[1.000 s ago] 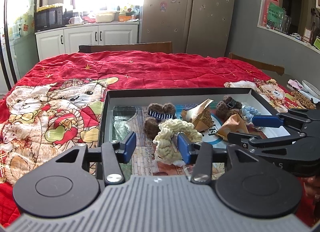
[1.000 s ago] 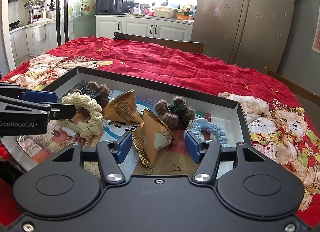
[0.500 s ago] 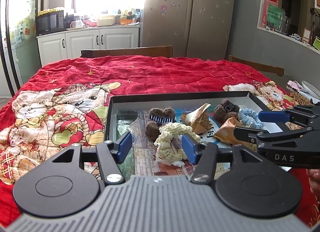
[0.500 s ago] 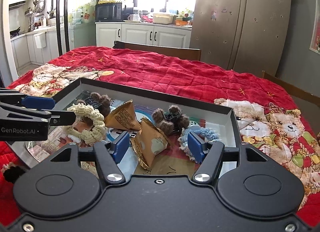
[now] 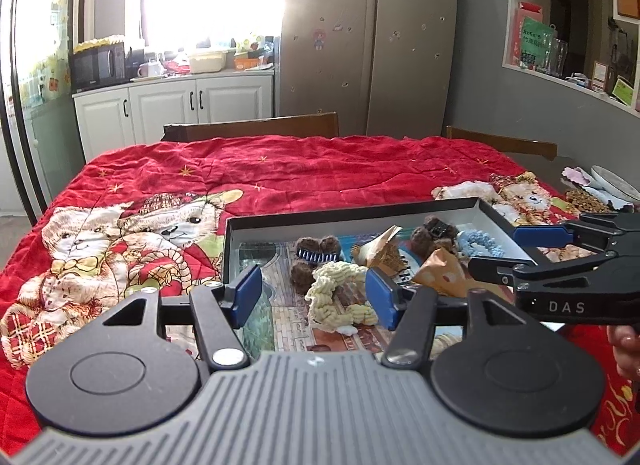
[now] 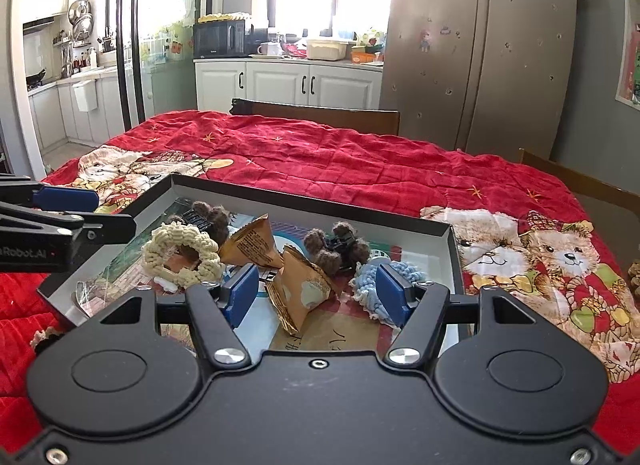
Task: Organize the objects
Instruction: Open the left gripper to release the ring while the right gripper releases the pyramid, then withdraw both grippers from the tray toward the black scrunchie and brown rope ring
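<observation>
Both grippers are backing off the tray (image 6: 454, 249) now, left gripper (image 5: 314, 291) and right gripper (image 6: 316, 291) both wide open, empty. Cream scrunchie (image 5: 340, 289) and snack packet (image 6: 300, 289) still sitting mid-tray, so nothing's picked yet.

A home kitchen is shown — white cabinets (image 6: 288, 83), a microwave (image 6: 219, 40), a fridge (image 6: 480, 49) dotted with stickers.

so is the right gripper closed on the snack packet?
No, the right gripper is open, its blue pads apart on either side of the orange snack packet.
</observation>
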The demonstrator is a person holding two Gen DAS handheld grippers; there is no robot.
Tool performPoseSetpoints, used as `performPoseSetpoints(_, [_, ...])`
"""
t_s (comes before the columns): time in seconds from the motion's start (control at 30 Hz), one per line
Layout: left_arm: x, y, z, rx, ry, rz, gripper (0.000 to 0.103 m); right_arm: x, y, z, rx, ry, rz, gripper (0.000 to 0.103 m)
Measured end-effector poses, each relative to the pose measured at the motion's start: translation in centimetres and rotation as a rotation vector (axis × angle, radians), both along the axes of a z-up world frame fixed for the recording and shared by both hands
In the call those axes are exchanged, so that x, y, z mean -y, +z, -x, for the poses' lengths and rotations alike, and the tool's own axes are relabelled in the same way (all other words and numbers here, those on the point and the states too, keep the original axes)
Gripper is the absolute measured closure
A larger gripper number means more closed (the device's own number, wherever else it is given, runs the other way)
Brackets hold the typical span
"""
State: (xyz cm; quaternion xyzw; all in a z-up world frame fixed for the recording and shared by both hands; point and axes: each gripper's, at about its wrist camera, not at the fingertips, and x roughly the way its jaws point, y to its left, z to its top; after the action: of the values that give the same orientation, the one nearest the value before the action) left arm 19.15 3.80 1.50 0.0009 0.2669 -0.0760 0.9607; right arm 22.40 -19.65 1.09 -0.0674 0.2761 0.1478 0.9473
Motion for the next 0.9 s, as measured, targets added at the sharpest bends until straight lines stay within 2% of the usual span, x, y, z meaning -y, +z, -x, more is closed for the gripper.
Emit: performPoseSetpoints(0.9, [0.5,1.3,6.2,0.033,-0.055,-0.029,0.030,2.0,1.7,6.1,0.037,0.028,-0.033,0.039])
